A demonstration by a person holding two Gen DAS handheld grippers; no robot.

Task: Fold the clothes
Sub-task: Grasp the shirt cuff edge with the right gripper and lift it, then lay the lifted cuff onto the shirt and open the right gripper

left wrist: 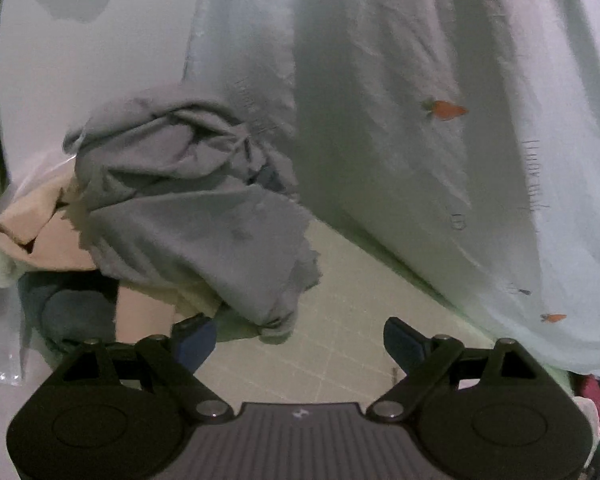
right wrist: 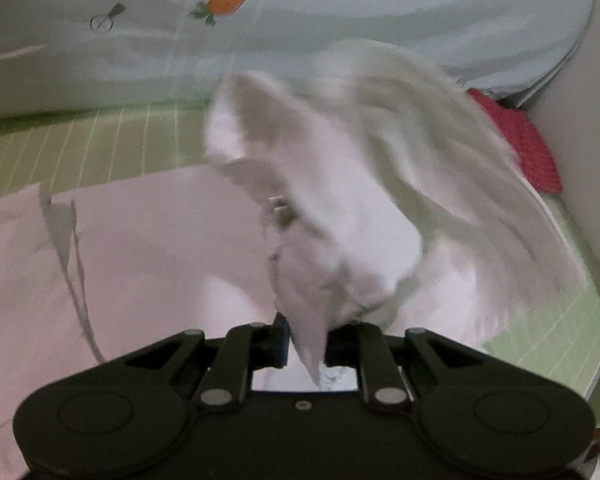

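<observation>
While a grey garment (left wrist: 188, 208) is heaped on peach cloth (left wrist: 32, 236) ahead of the left gripper (left wrist: 300, 344), a pale carrot-print sheet (left wrist: 440, 120) is draped to its right over the green grid mat (left wrist: 340, 344). Its fingers are spread apart, with nothing held. A blurred white garment (right wrist: 340, 200) is clamped in the right gripper (right wrist: 306, 344), above the pink cloth (right wrist: 140, 248); a red cushion (right wrist: 528, 148) is seen beyond.

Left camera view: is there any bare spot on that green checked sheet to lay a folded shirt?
Yes: a bare strip of green sheet runs ahead of the open left gripper, between the grey clothes pile and the carrot-print blanket. It is crowded to the left, where peach and dark garments are heaped.
</observation>
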